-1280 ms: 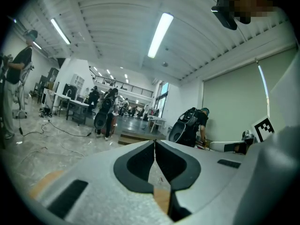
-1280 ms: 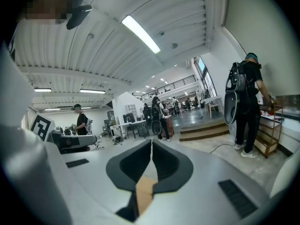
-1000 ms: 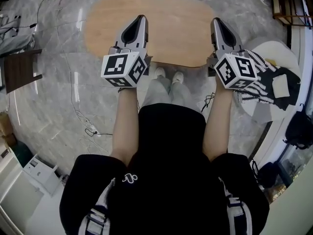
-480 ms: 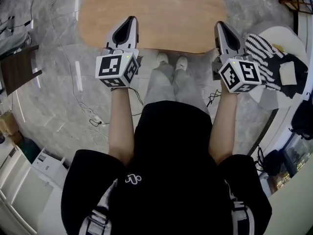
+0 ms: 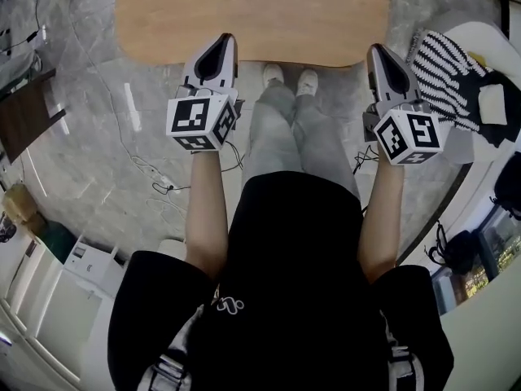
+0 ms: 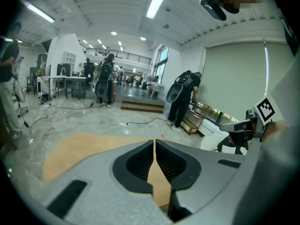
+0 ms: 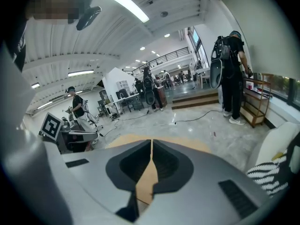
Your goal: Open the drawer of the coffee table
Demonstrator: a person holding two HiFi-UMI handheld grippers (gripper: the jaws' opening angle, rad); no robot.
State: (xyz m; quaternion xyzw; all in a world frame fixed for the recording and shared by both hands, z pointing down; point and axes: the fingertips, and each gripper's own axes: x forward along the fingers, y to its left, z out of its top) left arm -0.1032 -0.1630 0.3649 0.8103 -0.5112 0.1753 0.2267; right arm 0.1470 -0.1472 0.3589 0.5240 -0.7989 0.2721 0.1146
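Left gripper (image 5: 225,40) and right gripper (image 5: 376,50), jaws together, point at oval wooden coffee table (image 5: 252,10).

coffee table (image 5: 252,15): far edge cut off at 12 o'clock | its front side: hidden under the top | hands: hidden behind left gripper (image 5: 221,43) and right gripper (image 5: 378,54) cubes
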